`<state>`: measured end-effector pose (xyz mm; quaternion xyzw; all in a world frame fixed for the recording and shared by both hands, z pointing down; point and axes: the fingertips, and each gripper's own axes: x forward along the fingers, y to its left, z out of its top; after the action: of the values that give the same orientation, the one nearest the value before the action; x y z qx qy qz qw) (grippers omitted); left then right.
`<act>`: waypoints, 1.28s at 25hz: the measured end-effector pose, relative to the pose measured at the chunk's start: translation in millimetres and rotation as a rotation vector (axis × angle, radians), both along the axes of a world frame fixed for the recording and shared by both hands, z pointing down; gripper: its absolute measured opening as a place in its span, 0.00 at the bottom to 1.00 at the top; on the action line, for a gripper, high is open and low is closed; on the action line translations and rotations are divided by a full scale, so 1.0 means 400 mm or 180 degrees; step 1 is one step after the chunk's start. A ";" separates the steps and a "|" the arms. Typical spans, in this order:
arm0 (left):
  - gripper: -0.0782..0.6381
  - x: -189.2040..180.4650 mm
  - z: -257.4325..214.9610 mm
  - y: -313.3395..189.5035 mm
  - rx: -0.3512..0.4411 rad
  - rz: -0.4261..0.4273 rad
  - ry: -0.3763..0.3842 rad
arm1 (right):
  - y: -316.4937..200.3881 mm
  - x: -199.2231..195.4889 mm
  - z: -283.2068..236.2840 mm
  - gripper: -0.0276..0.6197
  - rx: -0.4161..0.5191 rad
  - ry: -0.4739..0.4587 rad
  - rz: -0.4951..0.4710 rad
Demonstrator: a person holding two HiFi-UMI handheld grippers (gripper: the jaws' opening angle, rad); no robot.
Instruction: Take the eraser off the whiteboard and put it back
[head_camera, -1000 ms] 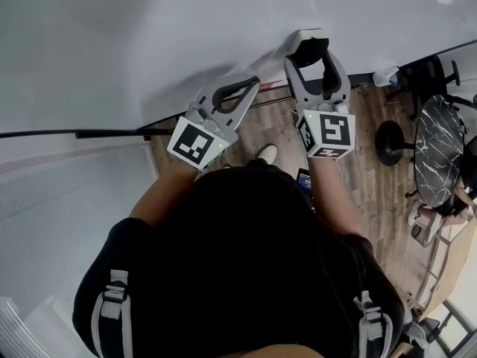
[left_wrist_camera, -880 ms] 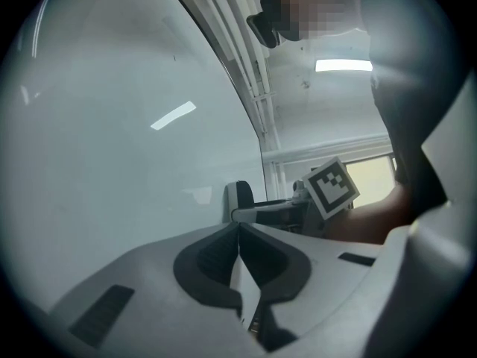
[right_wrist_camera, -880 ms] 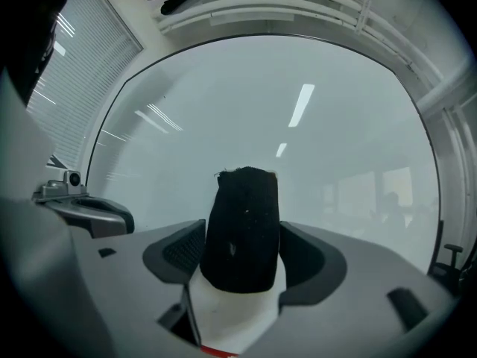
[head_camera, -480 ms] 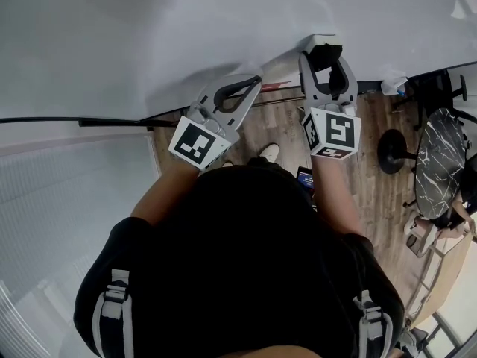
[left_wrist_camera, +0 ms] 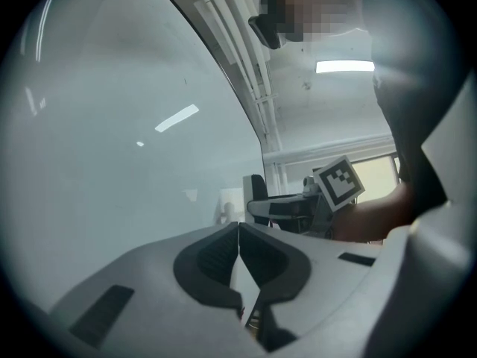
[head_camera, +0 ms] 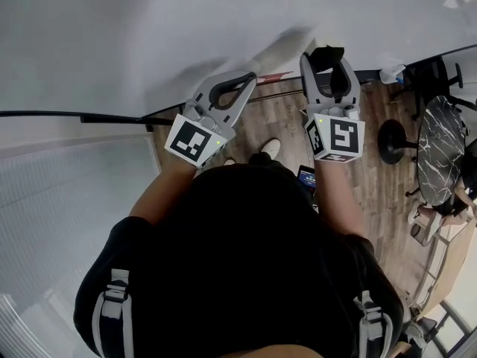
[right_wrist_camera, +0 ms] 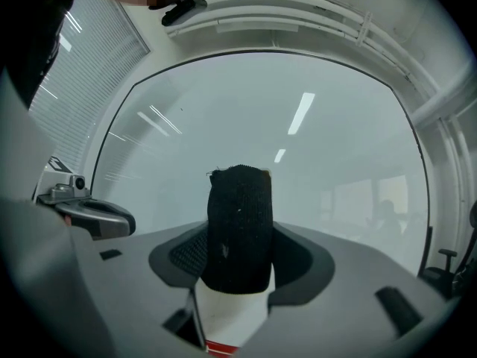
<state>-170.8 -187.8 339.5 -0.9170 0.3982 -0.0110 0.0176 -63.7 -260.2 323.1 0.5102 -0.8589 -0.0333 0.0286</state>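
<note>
I face the whiteboard [head_camera: 149, 36]. The eraser [head_camera: 326, 57], a white block with a black felt face, sits between the jaws of my right gripper [head_camera: 326, 60], which have just been closing and now grip its sides. In the right gripper view the eraser [right_wrist_camera: 238, 230] stands upright between the pads, felt side toward the board [right_wrist_camera: 298, 148], with a gap to the board. My left gripper [head_camera: 248, 79] is level beside it at the left, shut with nothing in it; its fingertips [left_wrist_camera: 238, 226] meet in the left gripper view.
A black rail [head_camera: 112, 118] runs along the board's lower edge. Below is wooden floor with the person's shoe [head_camera: 268, 149]. A round marble table [head_camera: 440, 155] and a black chair [head_camera: 432, 73] stand at the right.
The eraser sat against the board with the right jaws spread around it; now the jaws hold it and it has come away from the board. Both grippers have shifted a little.
</note>
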 end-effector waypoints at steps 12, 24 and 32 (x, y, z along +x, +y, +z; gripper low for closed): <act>0.12 -0.074 0.003 0.133 0.0059 0.0197 0.0050 | 0.232 -0.085 0.024 0.39 -0.0113 -0.0070 -0.0156; 0.12 -0.142 0.024 0.306 0.0088 0.0472 0.0066 | 0.477 -0.190 0.070 0.39 -0.0204 -0.0117 -0.0179; 0.12 -0.125 0.006 0.376 0.0101 0.0610 0.0090 | 0.566 -0.203 0.068 0.39 -0.0223 -0.0081 -0.0264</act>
<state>-221.0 -37.5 341.9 -0.9506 0.3090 0.0100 0.0275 -145.0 -33.6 350.4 0.4733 -0.8802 0.0021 0.0341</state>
